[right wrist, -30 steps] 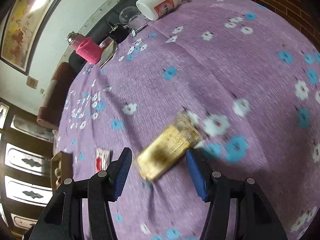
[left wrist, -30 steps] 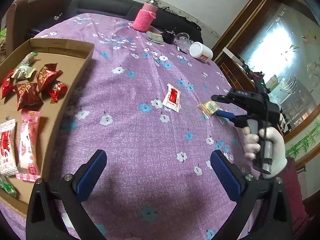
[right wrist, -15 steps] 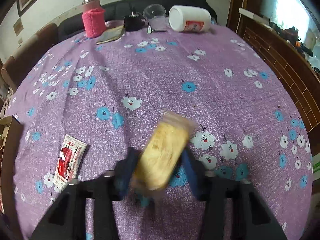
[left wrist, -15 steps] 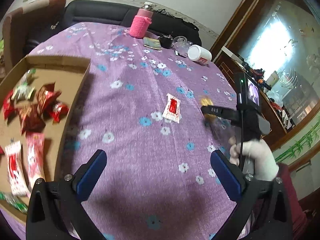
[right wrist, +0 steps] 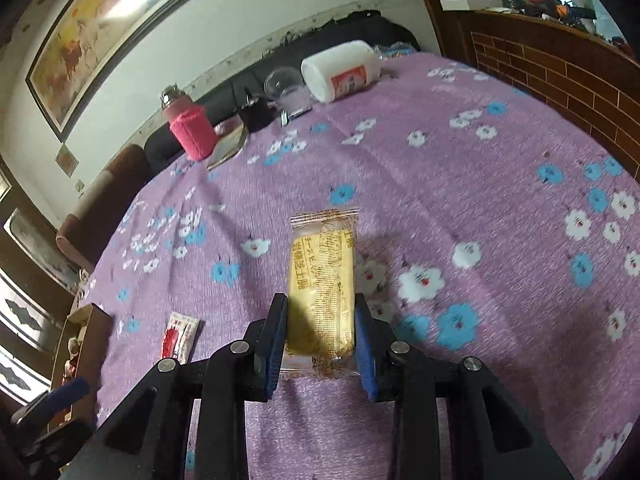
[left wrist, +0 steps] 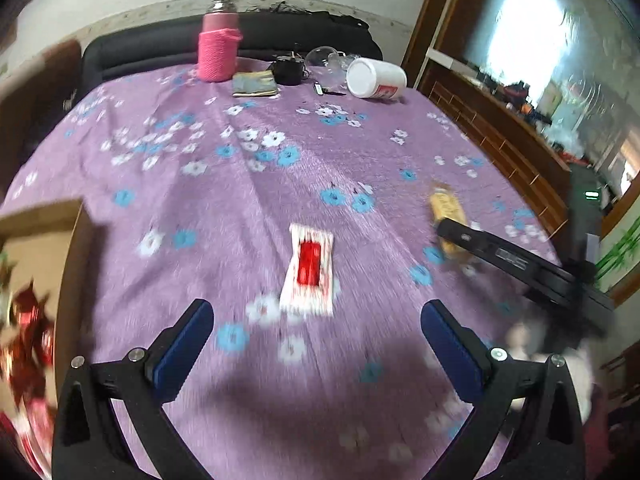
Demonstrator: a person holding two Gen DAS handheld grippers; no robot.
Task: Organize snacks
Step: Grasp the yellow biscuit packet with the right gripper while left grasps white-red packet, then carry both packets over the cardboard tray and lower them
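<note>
Right tool grips a yellow biscuit packet; left tool hangs wide over the worktop

The right tool [right wrist: 320, 332] has just closed on the biscuit packet [right wrist: 322, 280], clamped above the purple cloth; the left tool [left wrist: 316, 344] gapes empty; just beyond lies a red-and-white sachet [left wrist: 309, 270]; far back, a pink bottle [left wrist: 219, 44].

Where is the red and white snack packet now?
The red and white snack packet lies flat on the purple tablecloth, just ahead of the open left gripper.
</note>
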